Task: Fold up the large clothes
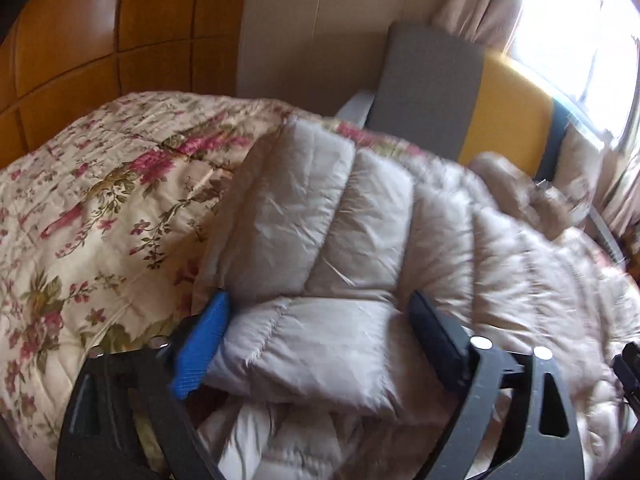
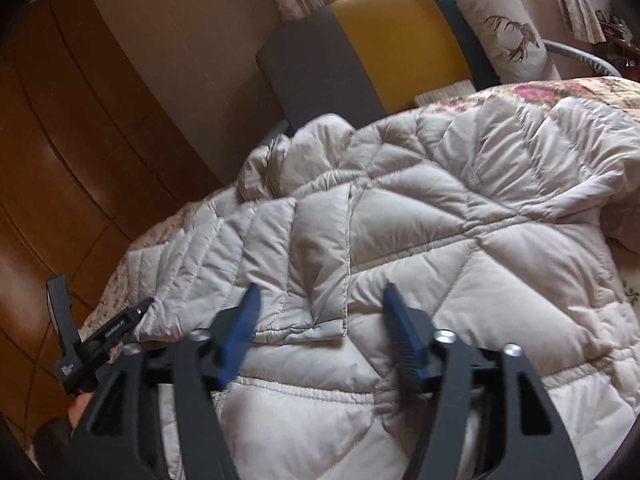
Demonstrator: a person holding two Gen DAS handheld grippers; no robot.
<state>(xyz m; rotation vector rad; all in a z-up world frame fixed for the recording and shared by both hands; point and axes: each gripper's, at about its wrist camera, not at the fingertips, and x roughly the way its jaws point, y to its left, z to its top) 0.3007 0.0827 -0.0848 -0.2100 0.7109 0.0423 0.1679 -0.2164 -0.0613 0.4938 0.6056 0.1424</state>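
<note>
A bed [image 1: 80,208] under a cream bedspread printed with pink flowers fills the lower part of both views, with orange-brown wooden wardrobe panels [image 1: 72,40] behind it and a grey-and-yellow upholstered chair [image 2: 360,52] at its far side, near a bright curtained window [image 1: 580,32]. On the chair leans a white cushion [image 2: 500,28] bearing a deer drawing. Lying across the bedspread is the pale grey quilted puffer coat [image 2: 420,208], its stitched panels rumpled and one flap turned over itself (a tan fur trim shows at its far edge in the left wrist view, blurred). The left claw [image 1: 320,312] stands wide, a folded, padded edge of the coat lying between its fingers; the blue pad sits just beside that fold on one side, the dark finger just beside it on the other, and neither visibly presses in. The right claw [image 2: 320,320] is also spread apart, hovering over the coat near its elasticated hem seam, with cloth showing between the two blue pads but not pinched by them. At the left edge of the right wrist view, part of the other gripper and a hand [image 2: 80,408] are visible.
</note>
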